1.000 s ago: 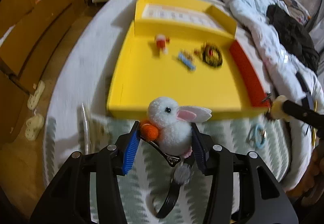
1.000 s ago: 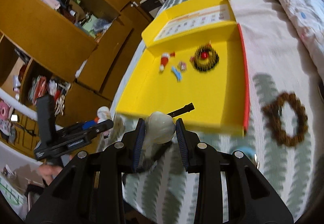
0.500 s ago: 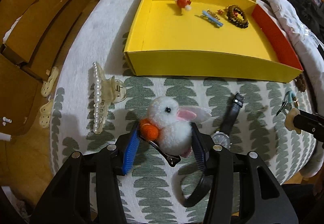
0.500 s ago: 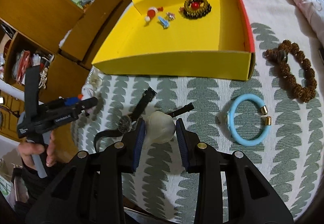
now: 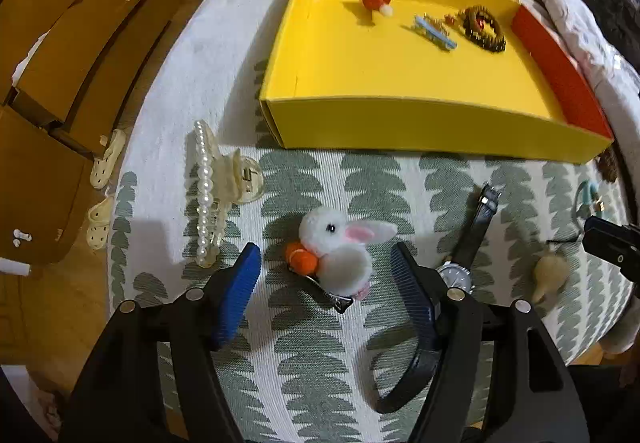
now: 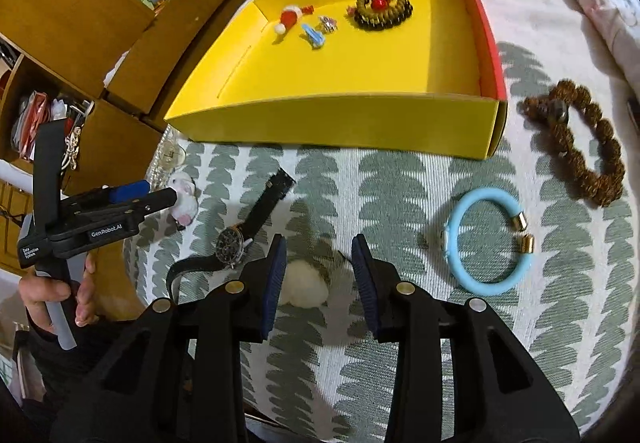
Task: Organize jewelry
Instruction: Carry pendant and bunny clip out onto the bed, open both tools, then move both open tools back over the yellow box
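Left wrist: left gripper (image 5: 326, 275) jaws spread wide, bunny hair clip (image 5: 340, 249) lying loose between them on the patterned bedspread (image 5: 360, 179), touching neither pad. Pearl claw clip (image 5: 216, 187) left of it, wristwatch (image 5: 460, 267) right.

Right wrist: right gripper (image 6: 318, 275) jaws apart around white pompom clip (image 6: 302, 285) on the bedspread. Blue bangle (image 6: 486, 243) and brown bead bracelet (image 6: 580, 139) outside yellow tray (image 6: 336, 125).

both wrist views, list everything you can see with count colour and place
yellow box: 1, yellow, red side, back of cloth
santa clip: 1, red-white, in box
blue clip: 1, in box
dark bead ring: 1, in box
pearl claw clip: 1, cream, left
bunny clip: 1, white, on cloth
watch: 1, black
cream pompom: 1
blue bangle: 1
brown bead bracelet: 1
left gripper: open
right gripper: open
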